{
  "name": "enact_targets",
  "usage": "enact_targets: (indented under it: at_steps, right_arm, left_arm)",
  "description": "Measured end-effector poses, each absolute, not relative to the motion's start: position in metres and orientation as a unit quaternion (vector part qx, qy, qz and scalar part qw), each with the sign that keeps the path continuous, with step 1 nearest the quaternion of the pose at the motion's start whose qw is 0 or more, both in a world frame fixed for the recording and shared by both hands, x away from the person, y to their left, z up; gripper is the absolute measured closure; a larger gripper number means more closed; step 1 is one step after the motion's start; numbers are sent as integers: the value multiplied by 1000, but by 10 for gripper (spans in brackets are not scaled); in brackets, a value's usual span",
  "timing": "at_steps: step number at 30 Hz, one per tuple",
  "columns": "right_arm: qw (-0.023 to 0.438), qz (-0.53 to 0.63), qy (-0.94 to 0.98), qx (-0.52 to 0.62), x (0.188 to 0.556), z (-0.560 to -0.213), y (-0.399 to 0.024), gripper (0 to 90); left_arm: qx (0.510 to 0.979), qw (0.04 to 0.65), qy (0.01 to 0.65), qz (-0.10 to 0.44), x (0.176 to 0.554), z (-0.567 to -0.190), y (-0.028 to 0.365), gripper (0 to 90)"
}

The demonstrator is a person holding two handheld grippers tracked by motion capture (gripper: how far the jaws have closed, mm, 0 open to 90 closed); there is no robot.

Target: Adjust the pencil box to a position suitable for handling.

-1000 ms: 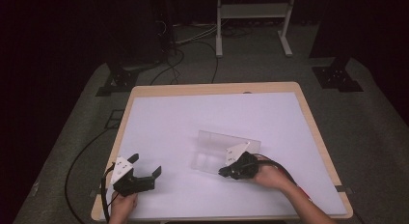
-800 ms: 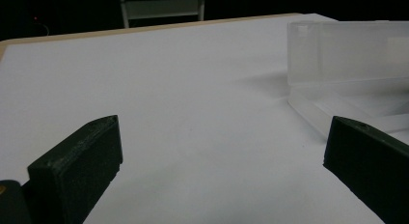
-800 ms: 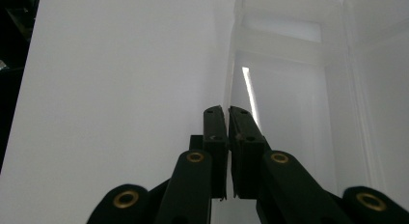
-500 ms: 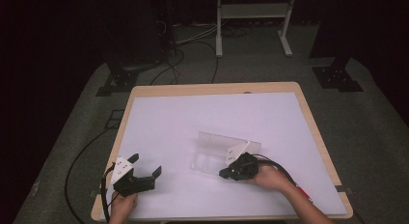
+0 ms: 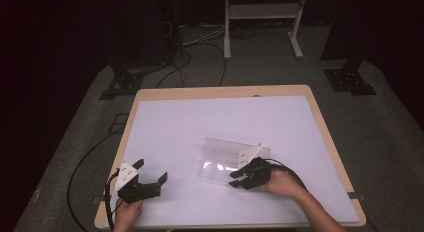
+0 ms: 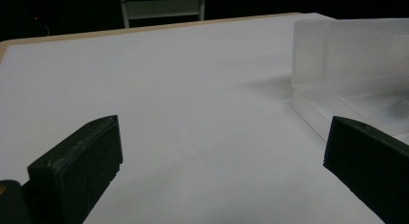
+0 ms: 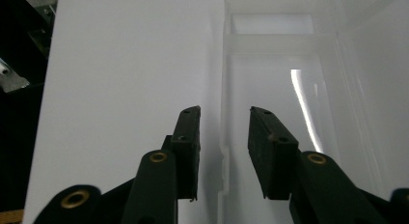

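A clear plastic box (image 5: pixel 219 170) lies open on the white tabletop (image 5: pixel 225 117), with its lid (image 5: pixel 226 149) standing upright along the far side. My right gripper (image 5: pixel 239 179) sits at the box's near right edge. Its jaws have just been opening. In the right gripper view the right gripper (image 7: pixel 224 115) straddles the box's thin rim (image 7: pixel 224 89), and its pads stand off it on both sides. My left gripper (image 5: pixel 150 171) rests open near the front left corner with nothing between its jaws. From the left gripper view the box (image 6: pixel 347 64) stands off to the right.
The wooden table edge (image 5: pixel 115 192) runs close beside the left hand. Behind the table are floor cables (image 5: pixel 200 42), a white stand (image 5: pixel 262 12) and dark stand feet (image 5: pixel 350 77). Open white surface stretches across the far half of the table.
The right gripper's jaws have parted a little at the box's edge. Both hands and the box stay where they were.
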State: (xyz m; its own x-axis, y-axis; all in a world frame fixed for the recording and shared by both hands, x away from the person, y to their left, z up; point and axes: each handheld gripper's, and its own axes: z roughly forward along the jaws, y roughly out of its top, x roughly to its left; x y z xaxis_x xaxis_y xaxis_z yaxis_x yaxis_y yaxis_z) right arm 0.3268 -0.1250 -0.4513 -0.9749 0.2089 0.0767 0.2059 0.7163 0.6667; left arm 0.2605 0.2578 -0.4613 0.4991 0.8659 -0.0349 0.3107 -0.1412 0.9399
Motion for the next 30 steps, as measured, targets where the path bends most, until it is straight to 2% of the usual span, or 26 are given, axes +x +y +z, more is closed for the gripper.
enact_targets:
  at_steps: [5, 30]
  right_arm:
    - [7, 369, 921, 125, 327, -444, -136, 526]
    - [39, 402, 896, 184, 315, -421, -183, 393]
  left_arm:
    - [705, 504, 417, 275, 261, -461, 258, 0]
    - [704, 504, 417, 277, 260, -461, 258, 0]
